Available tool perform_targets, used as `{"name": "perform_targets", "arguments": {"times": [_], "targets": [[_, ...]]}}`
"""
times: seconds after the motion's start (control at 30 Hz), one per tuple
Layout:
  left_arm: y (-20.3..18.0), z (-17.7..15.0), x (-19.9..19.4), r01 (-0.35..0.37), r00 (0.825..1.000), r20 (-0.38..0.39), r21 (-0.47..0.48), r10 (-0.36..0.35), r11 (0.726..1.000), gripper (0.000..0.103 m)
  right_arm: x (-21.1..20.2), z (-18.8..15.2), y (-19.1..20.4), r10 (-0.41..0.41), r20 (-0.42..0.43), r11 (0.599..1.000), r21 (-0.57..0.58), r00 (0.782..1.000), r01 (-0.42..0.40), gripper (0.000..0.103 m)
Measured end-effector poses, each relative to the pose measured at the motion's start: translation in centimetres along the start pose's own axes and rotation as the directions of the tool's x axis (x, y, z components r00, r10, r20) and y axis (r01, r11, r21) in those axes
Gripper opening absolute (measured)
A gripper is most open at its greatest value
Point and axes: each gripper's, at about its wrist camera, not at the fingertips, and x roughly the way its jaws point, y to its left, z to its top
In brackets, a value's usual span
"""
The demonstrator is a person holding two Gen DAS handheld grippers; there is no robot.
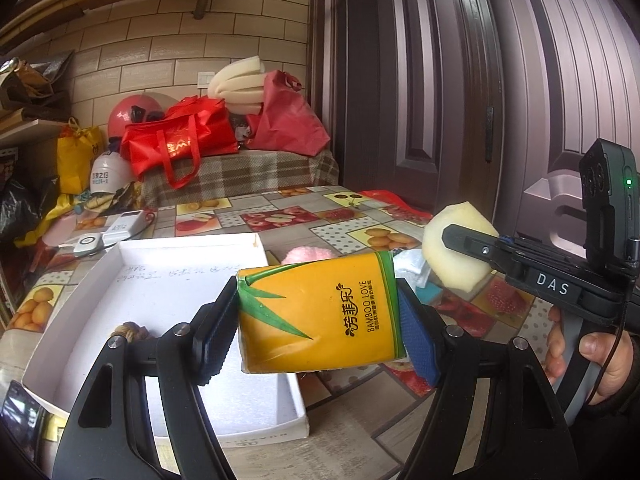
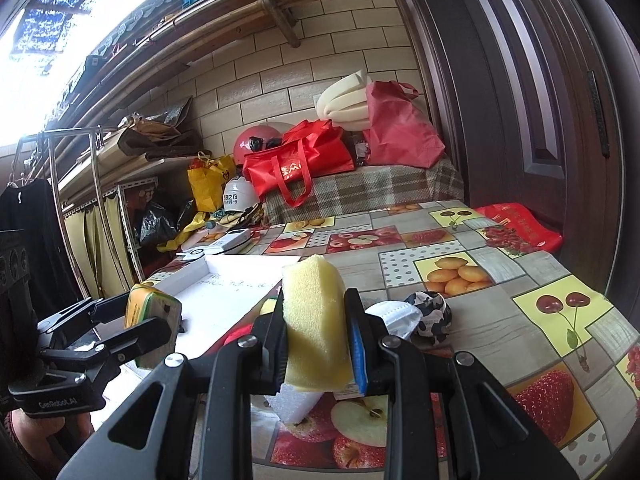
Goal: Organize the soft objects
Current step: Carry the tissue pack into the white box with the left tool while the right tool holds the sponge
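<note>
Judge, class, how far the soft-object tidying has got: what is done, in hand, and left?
Done: one small brown thing seems to lie in the white box. In hand: the left claw grips the tissue pack; the right claw squeezes the yellow sponge. Left: the face mask, spotted ball and pink puff on the table.

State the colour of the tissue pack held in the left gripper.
Orange-yellow tissue pack with green bamboo leaves, clearest in the left wrist view.

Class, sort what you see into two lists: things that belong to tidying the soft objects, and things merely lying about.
Belongs to the job:
- tissue pack in left gripper
- yellow sponge in right gripper
- white box
- pink puff
- face mask

Lying about:
- red bag
- white helmet
- power bank
</note>
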Motion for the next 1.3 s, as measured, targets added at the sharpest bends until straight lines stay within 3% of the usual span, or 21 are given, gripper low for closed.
{"name": "perform_targets", "arguments": {"times": [1.3], "targets": [[6.0, -0.7, -1.1, -0.166, 0.986, 0.012, -0.113, 0.168, 0.98, 0.074, 3.1, 0.0, 4.3, 0.037, -0.054, 0.988, -0.145, 0.998, -0.045, 0.026]]}}
